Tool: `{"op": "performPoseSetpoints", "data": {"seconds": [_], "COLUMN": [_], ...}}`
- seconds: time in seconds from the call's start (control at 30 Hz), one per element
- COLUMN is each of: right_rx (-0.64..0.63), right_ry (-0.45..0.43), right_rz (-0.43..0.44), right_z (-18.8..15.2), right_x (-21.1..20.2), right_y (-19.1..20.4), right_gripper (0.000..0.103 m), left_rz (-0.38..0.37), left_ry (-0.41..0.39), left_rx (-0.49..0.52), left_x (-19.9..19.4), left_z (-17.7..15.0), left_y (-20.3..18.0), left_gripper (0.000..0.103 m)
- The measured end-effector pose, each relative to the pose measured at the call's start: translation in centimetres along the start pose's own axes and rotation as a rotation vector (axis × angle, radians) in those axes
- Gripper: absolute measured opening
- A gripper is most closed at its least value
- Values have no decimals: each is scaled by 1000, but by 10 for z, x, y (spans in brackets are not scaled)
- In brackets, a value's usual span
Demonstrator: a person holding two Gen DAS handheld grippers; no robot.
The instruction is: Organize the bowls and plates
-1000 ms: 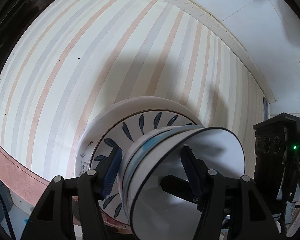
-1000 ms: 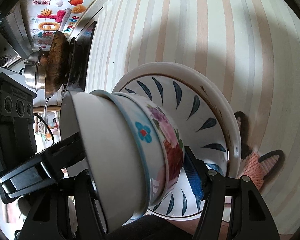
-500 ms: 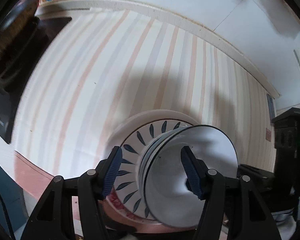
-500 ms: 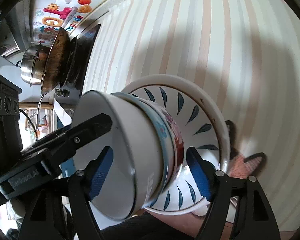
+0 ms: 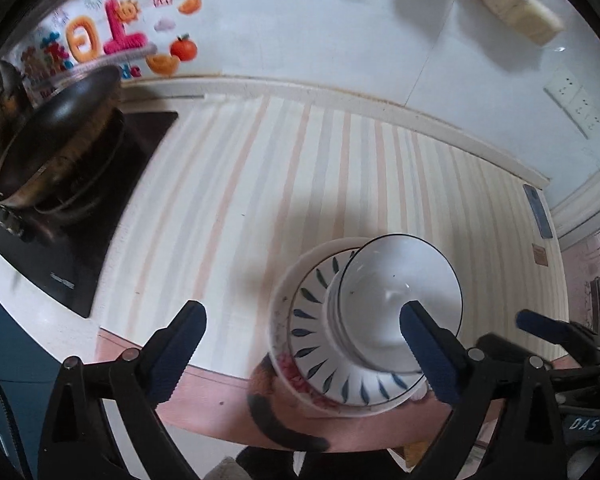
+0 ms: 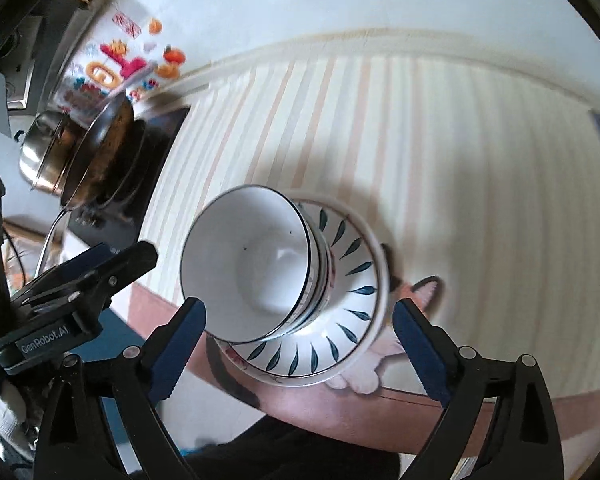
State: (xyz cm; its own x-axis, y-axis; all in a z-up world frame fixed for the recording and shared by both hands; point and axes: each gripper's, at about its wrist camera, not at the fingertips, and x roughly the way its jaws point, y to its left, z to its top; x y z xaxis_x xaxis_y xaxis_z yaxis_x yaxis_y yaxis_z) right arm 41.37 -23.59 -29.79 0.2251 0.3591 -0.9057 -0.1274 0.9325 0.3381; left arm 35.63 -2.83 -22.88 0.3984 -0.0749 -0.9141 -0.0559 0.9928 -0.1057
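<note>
A white bowl with a dark rim tops a nested stack of bowls. The stack stands on a blue-leaf plate, which rests on a larger white plate near the counter's front edge. My left gripper hovers above the stack, its jaws opening wide and not touching the bowls. My right gripper also hangs above, jaws opening, with the stack and plates below the gap and its pads off them. Each gripper shows in the other's view, the right one and the left one.
A striped mat covers the counter. A black stove with a dark pan stands at the left, and a steel pot sits behind it. A tiled wall with colourful stickers and a socket runs along the back.
Both grippers let go of the bowl stack, spread their jaws and rose away from it. The stack now stands upright on the plates, seen from higher up.
</note>
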Motion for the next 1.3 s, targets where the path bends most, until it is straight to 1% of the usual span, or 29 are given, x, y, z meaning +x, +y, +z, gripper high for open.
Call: {"op": "performPoseSetpoints", "data": {"seconds": [0.17,0.3,0.37,0.47,0.53,0.63,0.73,0.87,0.93,1.03,1.13,1.3], "right_rx": [39,57,57,45,35,16,-6,-18,-34,-58,-75,-96], "right_ry": [-105,-175,-221,-274,-302,-350,-402,-452,-482,-506,-512,-516], "right_rz": [-54,-79,-102,-133,-144,-155,-165,-152,-159,-175,-181,-193], "right_z": [-30,-57,-73,-95,-108,-128,-150,-177,-192,-212,-229,-260], "right_x": [-41,-75,-96,-124,-142,-171,-201,-235,-250,-265,-274,-284], "right_y": [23,42,53,69,78,90,102,113,118,124,127,134], "right_gripper": [98,98,98,99,99,99,99,100,100,100,100,100], "left_rz": [-9,-21,-26,-65,-77,-63,-48,-3,17,55,86,105], "left_ry": [-74,-164,-210,-245,-254,-283,-321,-372,-388,-421,-436,-465], "left_rx": [65,123,138,131,133,123,107,104,93,89,85,80], "left_x": [-41,-84,-106,-133,-147,-168,-191,-223,-236,-256,-269,-288], "left_z": [-15,-29,-36,-46,-54,-68,-84,-111,-124,-147,-165,-192], "left_y": [2,0,1,5,6,8,11,12,12,12,10,7], "left_gripper": [99,99,99,99,100,103,103,103,103,103,103,103]}}
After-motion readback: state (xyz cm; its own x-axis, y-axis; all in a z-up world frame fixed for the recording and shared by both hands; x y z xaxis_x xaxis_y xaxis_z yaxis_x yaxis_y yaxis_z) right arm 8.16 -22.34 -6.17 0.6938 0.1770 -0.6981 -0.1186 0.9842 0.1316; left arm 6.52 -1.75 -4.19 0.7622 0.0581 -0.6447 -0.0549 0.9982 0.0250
